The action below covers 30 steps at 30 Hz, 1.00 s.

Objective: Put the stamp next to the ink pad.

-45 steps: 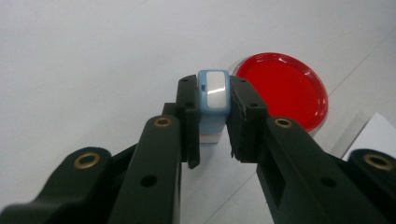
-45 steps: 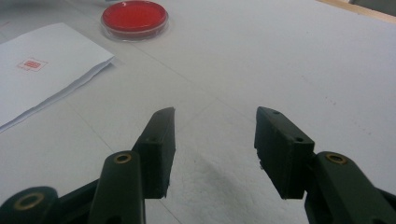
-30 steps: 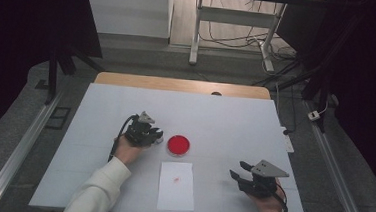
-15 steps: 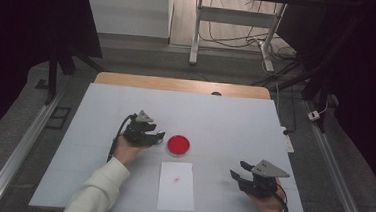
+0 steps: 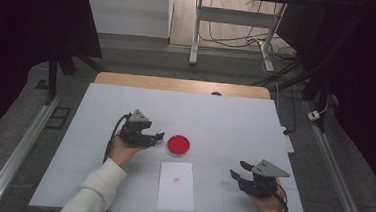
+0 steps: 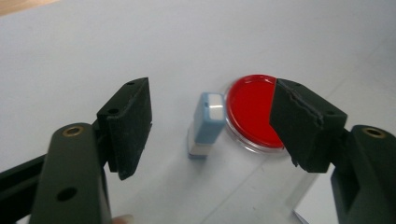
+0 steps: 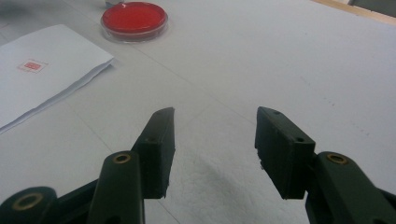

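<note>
A small blue stamp (image 6: 205,126) with a white end lies on the white table, close beside a round red ink dish (image 6: 250,112). My left gripper (image 6: 210,116) stands open around the stamp. Its jaws have just been opening, and neither pad touches the stamp. From above, the left gripper (image 5: 156,136) sits just left of the red dish (image 5: 178,144). A white paper sheet (image 5: 176,185) with a small red stamp mark (image 5: 176,179) lies in front of the dish. My right gripper (image 5: 238,170) rests open at the front right, with nothing between its fingers (image 7: 215,126).
The table (image 5: 235,119) has a wooden strip along its far edge. Beyond it are a table frame and cables on the floor. The paper (image 7: 42,74) and the red dish (image 7: 134,18) lie to the far left in the right gripper view.
The left gripper's jaws have spread apart and the stamp now lies free on the table. The left hand has drawn back slightly. The right gripper has not moved.
</note>
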Available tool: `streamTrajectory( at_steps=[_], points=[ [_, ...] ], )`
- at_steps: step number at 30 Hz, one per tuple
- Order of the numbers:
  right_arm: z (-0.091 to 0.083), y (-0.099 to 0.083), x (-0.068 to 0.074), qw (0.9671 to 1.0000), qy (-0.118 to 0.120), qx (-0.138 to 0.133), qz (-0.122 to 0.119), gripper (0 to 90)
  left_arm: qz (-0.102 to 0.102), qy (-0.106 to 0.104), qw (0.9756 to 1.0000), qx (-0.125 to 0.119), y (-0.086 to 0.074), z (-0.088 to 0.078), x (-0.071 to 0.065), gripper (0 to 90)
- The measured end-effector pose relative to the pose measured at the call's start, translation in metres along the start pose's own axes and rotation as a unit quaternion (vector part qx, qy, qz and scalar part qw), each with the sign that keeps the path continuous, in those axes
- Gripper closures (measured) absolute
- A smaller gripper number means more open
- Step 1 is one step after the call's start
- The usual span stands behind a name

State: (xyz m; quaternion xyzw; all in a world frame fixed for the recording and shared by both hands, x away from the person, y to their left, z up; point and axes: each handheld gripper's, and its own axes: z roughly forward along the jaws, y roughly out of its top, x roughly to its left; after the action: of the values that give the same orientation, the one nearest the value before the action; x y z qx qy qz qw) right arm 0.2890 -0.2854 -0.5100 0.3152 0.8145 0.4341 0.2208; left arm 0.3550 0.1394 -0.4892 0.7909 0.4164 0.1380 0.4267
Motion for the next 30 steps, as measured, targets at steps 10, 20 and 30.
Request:
streamTrajectory(
  at_steps=[10,20,30],
  points=[
    [-0.002,0.002,-0.002,1.0,0.006,-0.007,-0.001,47.4,0.028,-0.036,0.9989,-0.011,-0.019,-0.032,-0.013,29.2],
    [-0.002,0.002,-0.005,0.9998,0.011,-0.013,-0.008,47.1,0.043,-0.042,0.9982,-0.011,-0.043,-0.051,-0.024,29.6],
    [-0.001,0.0,-0.01,0.9998,0.012,-0.007,-0.011,45.0,0.037,-0.04,0.9985,-0.007,-0.077,-0.07,-0.026,30.0]
  ],
)
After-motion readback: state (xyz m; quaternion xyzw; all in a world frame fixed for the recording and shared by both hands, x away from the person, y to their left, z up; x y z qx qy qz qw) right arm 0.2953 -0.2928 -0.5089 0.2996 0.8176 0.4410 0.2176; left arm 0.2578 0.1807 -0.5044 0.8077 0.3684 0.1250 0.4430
